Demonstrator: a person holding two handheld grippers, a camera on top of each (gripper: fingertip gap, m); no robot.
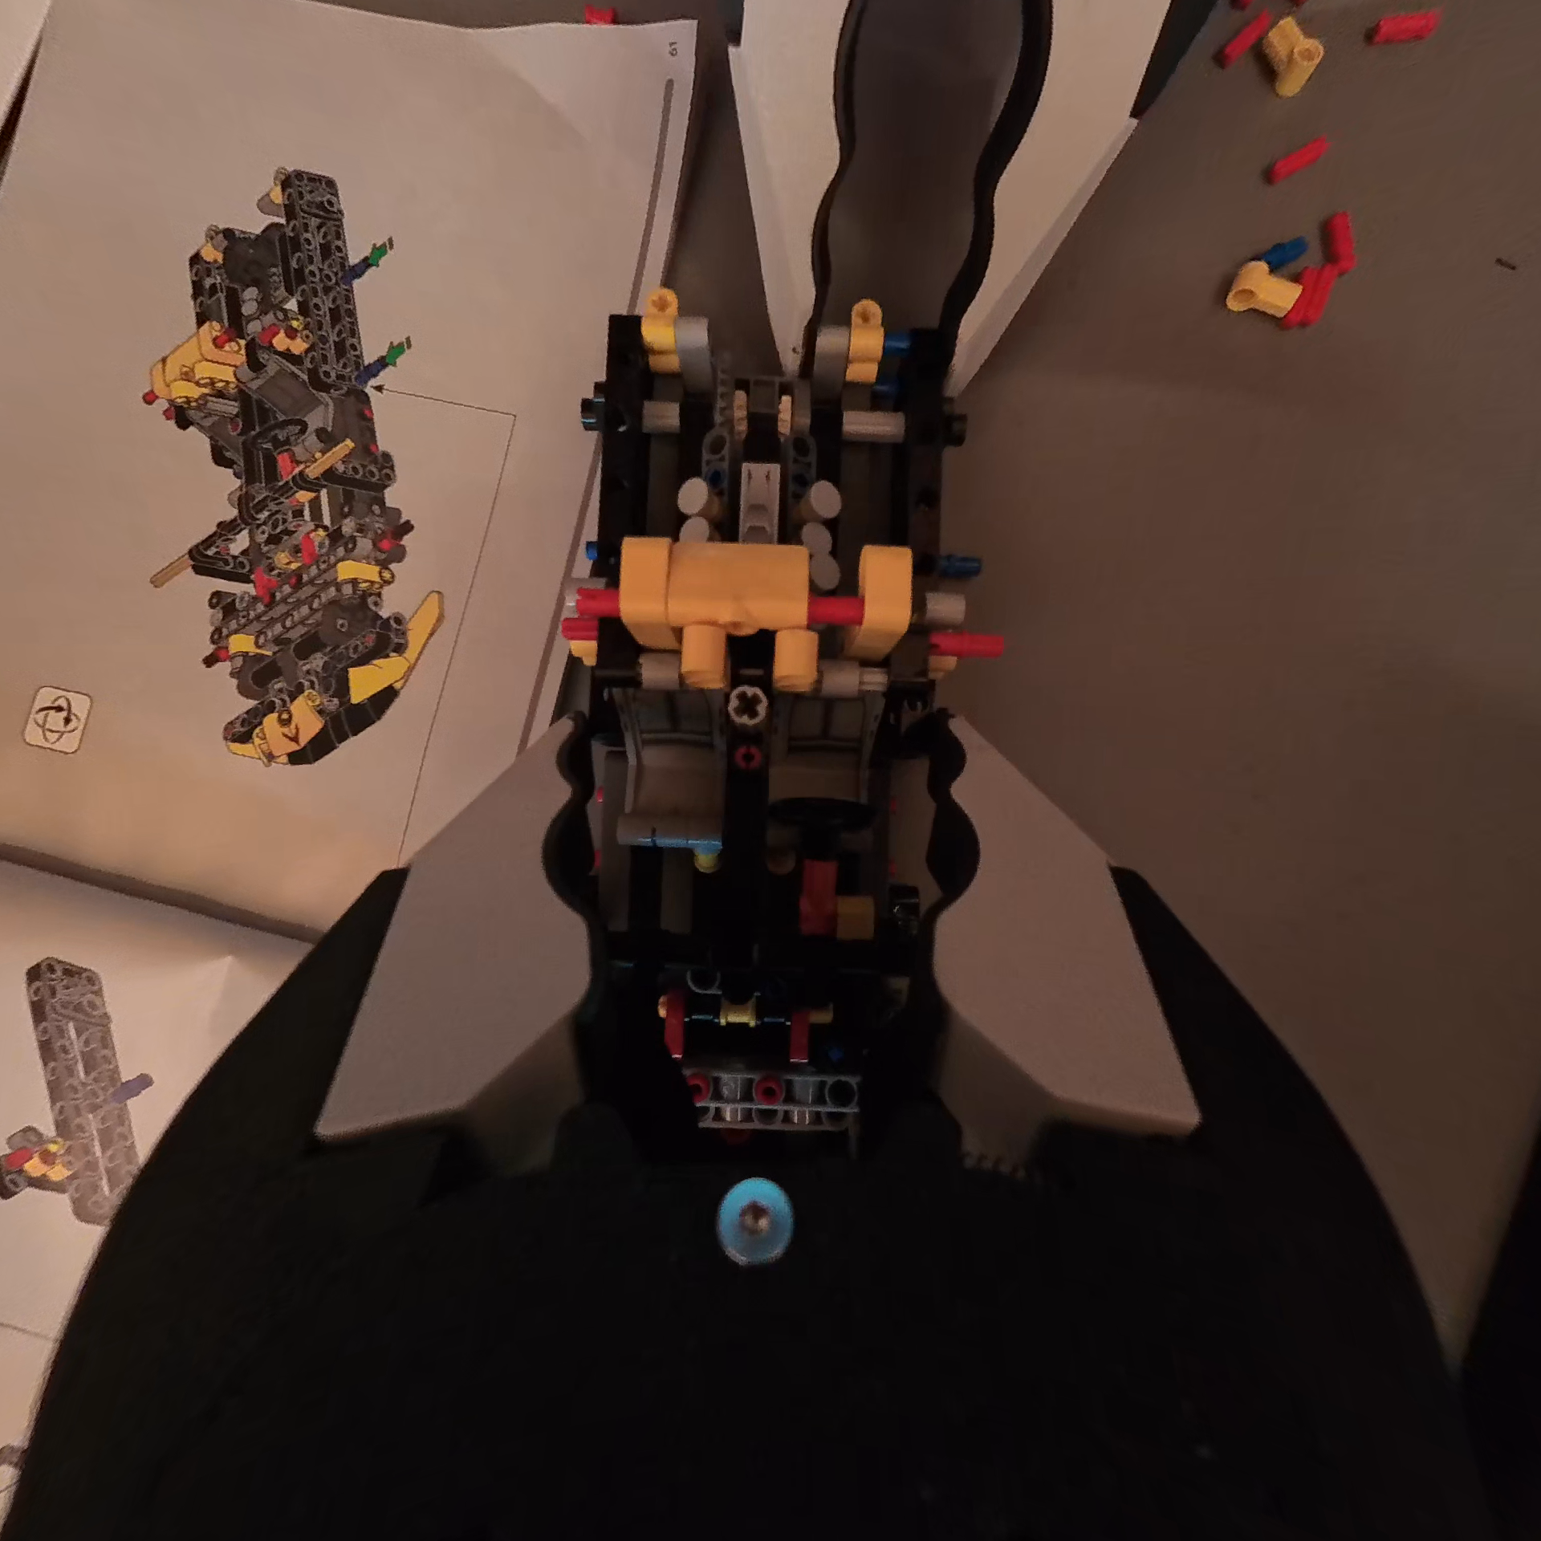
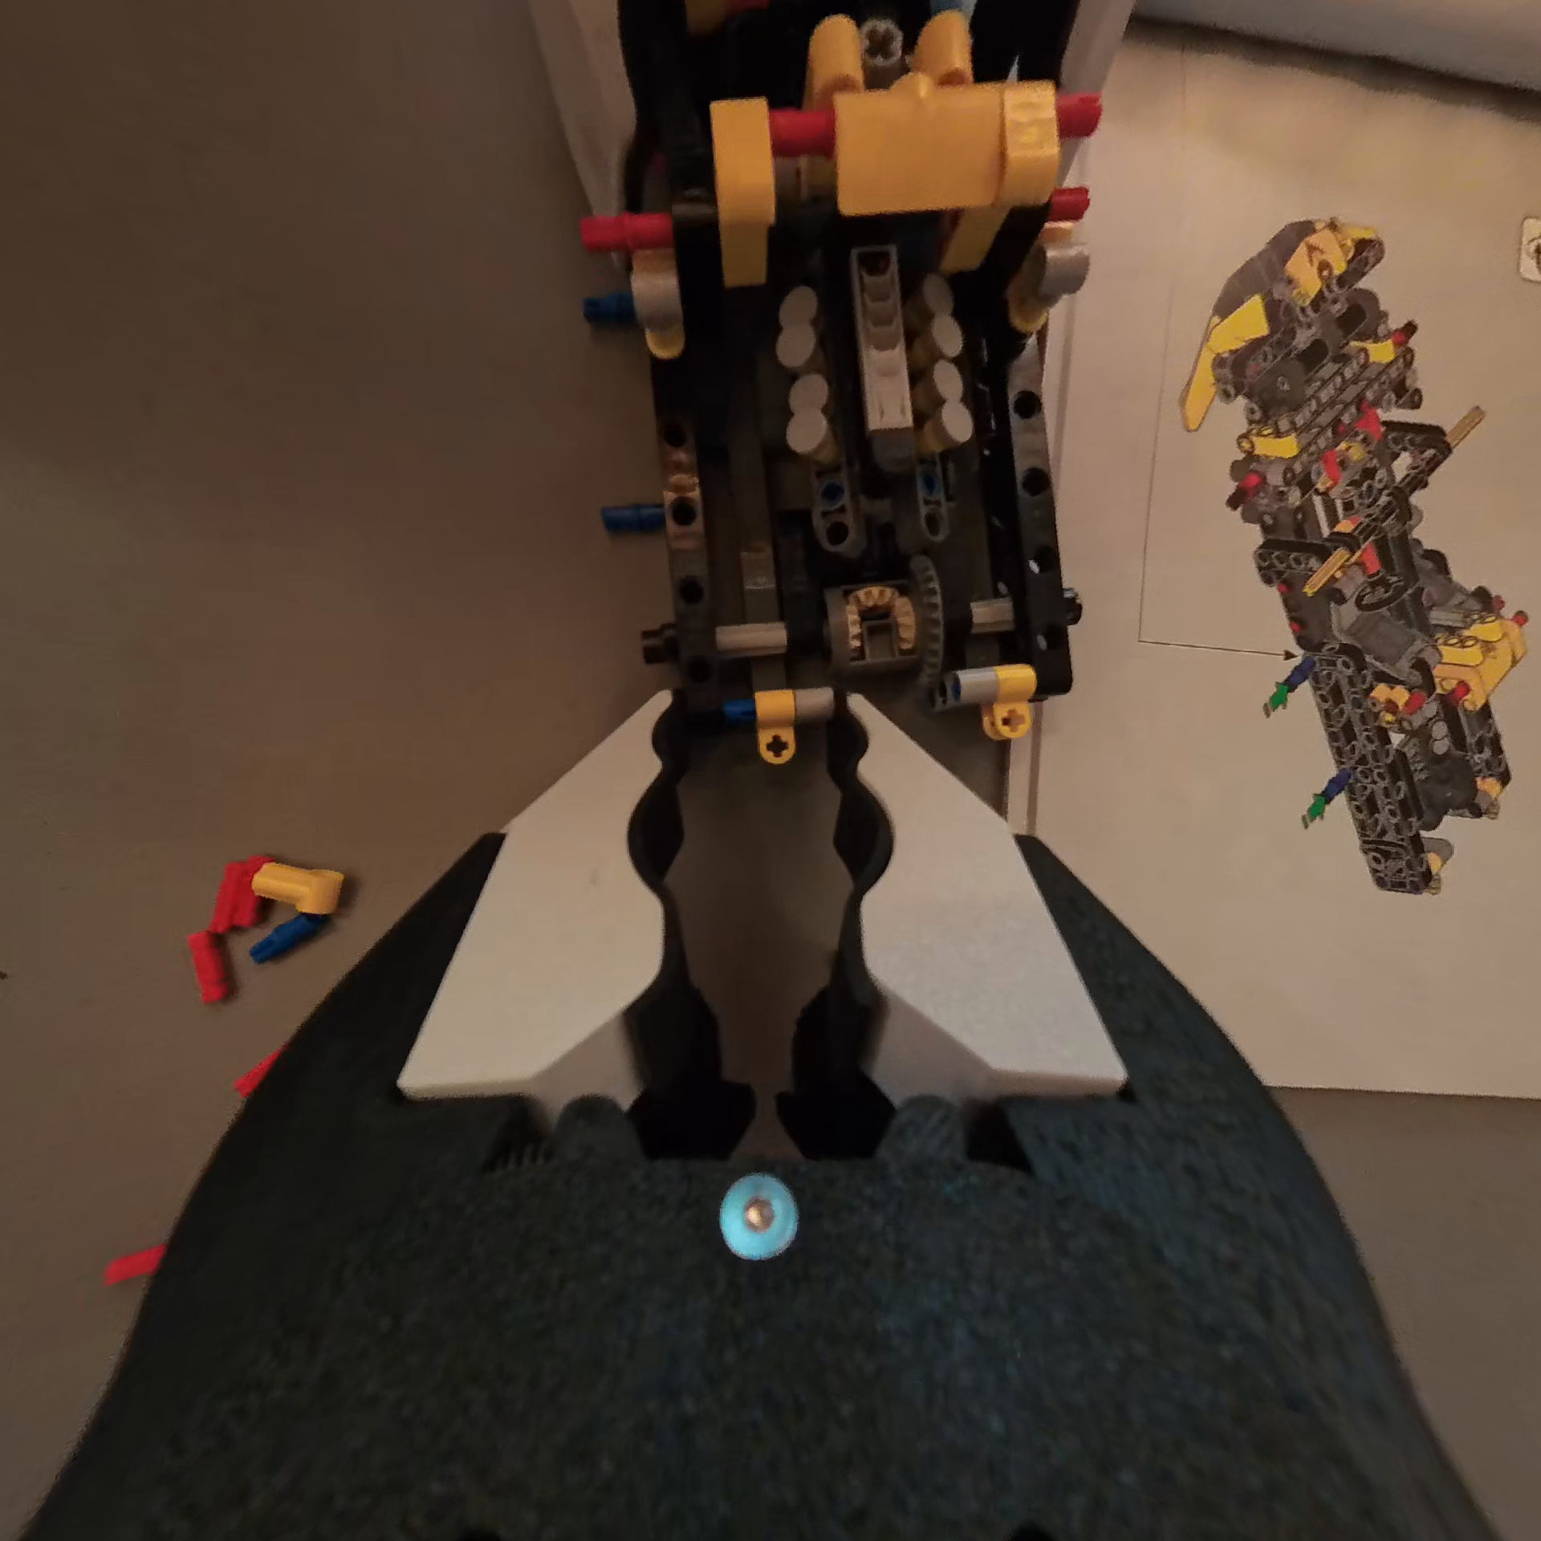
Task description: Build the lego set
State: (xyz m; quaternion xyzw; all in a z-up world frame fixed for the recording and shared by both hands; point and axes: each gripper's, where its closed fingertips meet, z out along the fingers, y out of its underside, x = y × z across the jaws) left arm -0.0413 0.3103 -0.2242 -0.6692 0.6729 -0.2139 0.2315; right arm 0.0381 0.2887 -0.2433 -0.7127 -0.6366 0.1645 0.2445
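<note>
A black Lego chassis with yellow blocks, red axles and blue pins lies lengthwise between my left gripper's fingers. My left gripper is shut on its sides near the middle, and the near end is in shadow by the palm. The chassis also shows in the right wrist view, with a differential gear at its near end. My right gripper faces that end, its tips closed about a yellow connector with a grey pin that sits on the chassis. The right gripper also shows at the top of the left wrist view.
An open instruction booklet lies to the left of the chassis; it is on the right in the right wrist view. Loose red, yellow and blue pieces lie on the grey table, more at the far corner. They also show in the right wrist view. Tip to tip, the grippers are about 9 centimetres apart.
</note>
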